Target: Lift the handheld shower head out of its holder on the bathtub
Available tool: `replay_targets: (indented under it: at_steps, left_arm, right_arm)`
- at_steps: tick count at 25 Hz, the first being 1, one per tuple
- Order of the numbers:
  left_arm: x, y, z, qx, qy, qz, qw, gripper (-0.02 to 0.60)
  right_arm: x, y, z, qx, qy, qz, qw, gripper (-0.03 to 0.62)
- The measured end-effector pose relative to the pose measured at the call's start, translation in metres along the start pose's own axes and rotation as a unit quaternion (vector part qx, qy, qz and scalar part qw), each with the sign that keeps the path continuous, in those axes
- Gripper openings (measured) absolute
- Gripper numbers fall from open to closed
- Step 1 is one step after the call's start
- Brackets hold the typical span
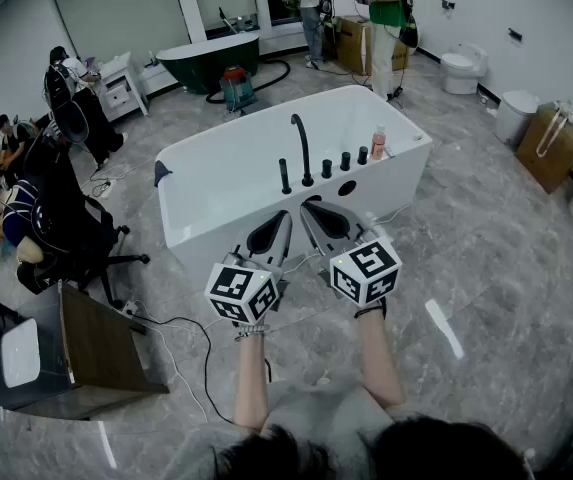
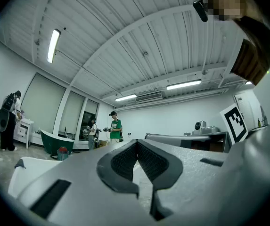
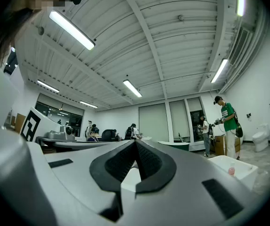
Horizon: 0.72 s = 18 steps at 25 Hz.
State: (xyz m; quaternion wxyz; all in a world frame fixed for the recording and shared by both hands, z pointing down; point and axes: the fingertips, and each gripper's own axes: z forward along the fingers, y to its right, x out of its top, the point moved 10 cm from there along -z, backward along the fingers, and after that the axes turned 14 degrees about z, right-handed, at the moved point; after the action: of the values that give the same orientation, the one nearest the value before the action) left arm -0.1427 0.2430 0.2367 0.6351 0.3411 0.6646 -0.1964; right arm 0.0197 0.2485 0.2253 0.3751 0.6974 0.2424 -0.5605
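A white bathtub [image 1: 201, 218] stands in the middle of the head view. On its near rim rise a curved black faucet [image 1: 303, 148], a slim black handheld shower head [image 1: 285, 176] upright in its holder to the faucet's left, and three black knobs [image 1: 345, 161] to its right. My left gripper [image 1: 278, 220] and right gripper [image 1: 312, 208] hover side by side just short of that rim, apart from the shower head. Each has its jaws together with nothing between them. The left gripper [image 2: 135, 144] and the right gripper [image 3: 135, 142] show meeting tips in their own views.
A pink bottle [image 1: 378, 143] stands on the tub rim at the right. A dark green tub [image 1: 211, 58] and a red vacuum [image 1: 234, 83] are behind. People stand at the back [image 1: 386, 18]. Office chairs [image 1: 76, 238] and a wooden desk [image 1: 86, 353] sit left, toilets [image 1: 461, 68] right.
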Motion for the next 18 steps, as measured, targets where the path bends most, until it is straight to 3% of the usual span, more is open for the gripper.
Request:
replay_targets:
  at_steps: [12, 18]
  left_arm:
    - [-0.005, 0.015, 0.009, 0.001, -0.017, -0.001, 0.9999, 0.005]
    - [-0.013, 0.012, -0.001, 0.024, -0.045, 0.003, 0.9987, 0.005]
  right_arm:
    - [-0.003, 0.019, -0.009, 0.004, 0.008, 0.02, 1.0, -0.002]
    - [-0.012, 0.024, -0.005, 0.02, 0.019, 0.047, 0.999, 0.0]
